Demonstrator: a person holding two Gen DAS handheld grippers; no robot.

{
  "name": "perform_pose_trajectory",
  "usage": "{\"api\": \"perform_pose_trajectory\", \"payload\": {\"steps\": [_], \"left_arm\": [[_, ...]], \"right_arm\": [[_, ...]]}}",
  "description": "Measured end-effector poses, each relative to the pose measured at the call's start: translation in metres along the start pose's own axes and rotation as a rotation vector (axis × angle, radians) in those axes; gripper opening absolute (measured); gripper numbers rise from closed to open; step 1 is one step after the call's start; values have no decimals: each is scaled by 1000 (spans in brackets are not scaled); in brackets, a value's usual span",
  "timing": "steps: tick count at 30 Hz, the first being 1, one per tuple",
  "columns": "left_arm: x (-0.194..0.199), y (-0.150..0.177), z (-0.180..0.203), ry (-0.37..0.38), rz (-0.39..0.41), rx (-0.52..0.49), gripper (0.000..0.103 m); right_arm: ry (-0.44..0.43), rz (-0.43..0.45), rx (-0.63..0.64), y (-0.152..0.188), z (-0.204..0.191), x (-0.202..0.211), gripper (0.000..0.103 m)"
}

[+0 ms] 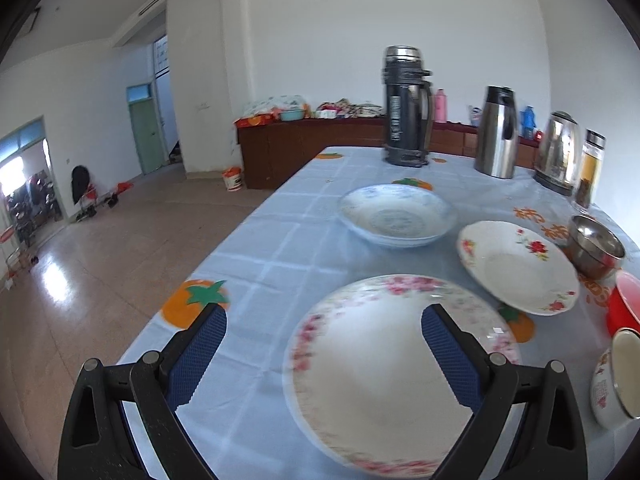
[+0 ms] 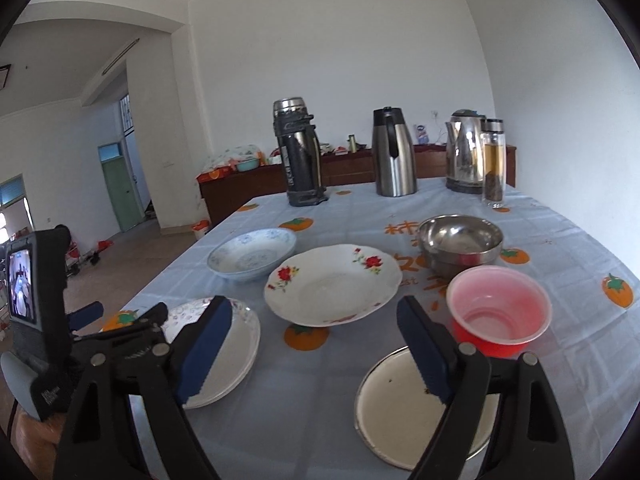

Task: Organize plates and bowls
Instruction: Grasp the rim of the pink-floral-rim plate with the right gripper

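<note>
My left gripper is open just above the table. Its right finger hangs over a pink-blossom plate, whose left rim lies between the fingers. Beyond it sit a white plate with red flowers and a blue-patterned plate. My right gripper is open with nothing between its pads. Its right finger overlaps the rim of a white enamel bowl. Ahead are a red plastic bowl, a steel bowl, the red-flower plate and the blue-patterned plate. The pink-blossom plate is partly hidden.
A black thermos, a steel jug, an electric kettle and a glass tea bottle line the far side of the blue-cloth table. The table's left edge drops to the floor. The left gripper's camera unit stands left.
</note>
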State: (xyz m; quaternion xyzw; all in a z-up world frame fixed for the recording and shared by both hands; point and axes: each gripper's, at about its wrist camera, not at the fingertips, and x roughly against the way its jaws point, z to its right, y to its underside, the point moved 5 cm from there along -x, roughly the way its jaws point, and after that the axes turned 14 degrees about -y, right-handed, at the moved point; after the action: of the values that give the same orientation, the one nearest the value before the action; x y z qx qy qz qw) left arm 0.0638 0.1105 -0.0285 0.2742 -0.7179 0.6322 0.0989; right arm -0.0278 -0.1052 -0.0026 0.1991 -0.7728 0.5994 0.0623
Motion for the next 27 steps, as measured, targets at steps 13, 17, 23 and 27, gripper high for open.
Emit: {"api": "perform_pose_trajectory", "payload": {"steps": [13,17,23,27], "left_arm": [[-36,15,-11,23,-100,-43,99],[-42,18,-6,31,-118,-53,98],[-48,19,-2,37,-135,-65,90],[-54,22,0,50,-165,-67,84]], "right_arm": [[-174,-304,-121,43,-17,-74,51],[-183,-332,-160,49,-12,-82,49],[-199,-337,-141,50,-18,-87,49],[-205,-357,-145,54,-18,-98,44]]}}
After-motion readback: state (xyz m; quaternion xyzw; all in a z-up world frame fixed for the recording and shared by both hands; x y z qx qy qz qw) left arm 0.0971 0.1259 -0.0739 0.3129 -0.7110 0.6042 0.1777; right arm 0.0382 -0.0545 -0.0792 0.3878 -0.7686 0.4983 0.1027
